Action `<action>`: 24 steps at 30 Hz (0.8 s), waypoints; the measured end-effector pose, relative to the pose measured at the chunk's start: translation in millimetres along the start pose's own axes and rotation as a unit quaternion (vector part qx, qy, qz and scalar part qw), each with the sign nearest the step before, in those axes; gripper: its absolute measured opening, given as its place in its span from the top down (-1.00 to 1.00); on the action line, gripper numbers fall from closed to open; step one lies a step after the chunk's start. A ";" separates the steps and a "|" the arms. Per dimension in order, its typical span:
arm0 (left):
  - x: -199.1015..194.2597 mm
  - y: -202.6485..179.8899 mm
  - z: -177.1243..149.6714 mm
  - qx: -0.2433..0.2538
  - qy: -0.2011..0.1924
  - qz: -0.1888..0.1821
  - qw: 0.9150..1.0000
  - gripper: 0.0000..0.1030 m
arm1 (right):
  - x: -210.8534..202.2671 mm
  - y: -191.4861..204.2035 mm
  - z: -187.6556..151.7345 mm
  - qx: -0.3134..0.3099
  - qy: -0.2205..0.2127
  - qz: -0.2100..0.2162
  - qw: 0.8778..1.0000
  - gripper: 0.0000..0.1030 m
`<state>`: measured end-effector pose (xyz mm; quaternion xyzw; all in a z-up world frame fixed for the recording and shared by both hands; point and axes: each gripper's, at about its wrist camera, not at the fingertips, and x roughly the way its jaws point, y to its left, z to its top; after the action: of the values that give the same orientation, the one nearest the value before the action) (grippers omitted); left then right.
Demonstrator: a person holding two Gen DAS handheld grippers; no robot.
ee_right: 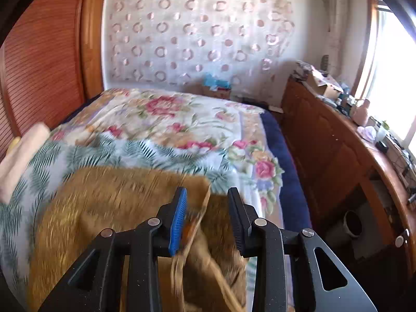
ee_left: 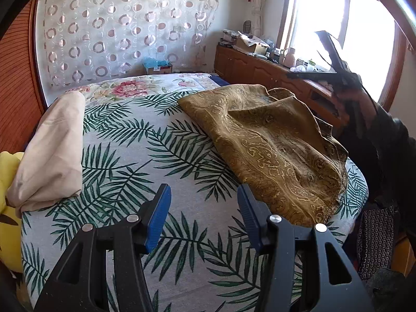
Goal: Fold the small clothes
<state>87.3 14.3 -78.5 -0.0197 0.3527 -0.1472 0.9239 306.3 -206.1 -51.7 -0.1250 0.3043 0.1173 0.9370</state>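
The right gripper [ee_right: 206, 202] stands part open, releasing the cloth [ee_right: 117, 208] onto the bed [ee_right: 182, 130], while the empty, half-open left gripper [ee_left: 204, 195] waits nearby.

Palm-leaf bedcover [ee_left: 145, 156] spread over the near end of the bed, with a floral quilt [ee_right: 166, 119] beyond it and a dark blue blanket edge [ee_right: 283, 161] along the window side. Pale pink rolled bundle [ee_left: 52, 150] lying at the left edge, touching something yellow [ee_left: 7, 208] below it. Circle-patterned sheer curtain [ee_left: 124, 26] across the far wall, a cardboard box [ee_left: 158, 67] at its foot, and a cluttered wooden cabinet [ee_right: 325, 140] under the bright window [ee_left: 338, 31].
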 end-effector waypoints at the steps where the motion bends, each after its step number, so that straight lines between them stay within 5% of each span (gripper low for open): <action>1: 1.1 -2.3 -0.1 0.001 0.001 -0.002 1.000 -0.05 | -3.6 -6.5 -7.4 -0.001 0.004 0.011 1.000 0.32; 9: 17.8 -21.5 0.7 0.008 0.012 -0.034 0.999 -0.07 | -45.8 -34.7 -79.0 -0.005 0.043 0.071 0.997 0.30; 11: 19.1 -27.7 2.4 0.015 0.008 -0.036 0.999 -0.49 | -53.8 -42.5 -93.8 -0.006 0.052 0.075 0.996 0.30; 15: 20.3 -37.2 5.3 0.019 -0.002 -0.038 0.999 -0.60 | -51.0 -57.9 -104.9 -0.009 0.078 0.074 0.994 0.30; 17: 21.7 -41.1 7.1 0.021 -0.002 -0.035 0.999 -0.60 | -56.0 -53.6 -100.2 -0.013 0.078 0.097 0.992 0.51; 18: 22.3 -42.9 8.1 0.024 -0.002 -0.033 0.999 -0.60 | -59.7 -54.4 -101.0 -0.018 0.074 0.107 0.991 0.83; 24: 26.3 -48.8 9.0 0.032 0.006 -0.035 0.999 -0.60 | -106.9 -83.2 -103.8 0.015 0.005 0.093 0.996 0.89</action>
<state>99.2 -40.5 -81.9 -0.0020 0.3522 -0.1907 0.9163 190.6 -331.5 -55.4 -0.0825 0.3212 0.1983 0.9223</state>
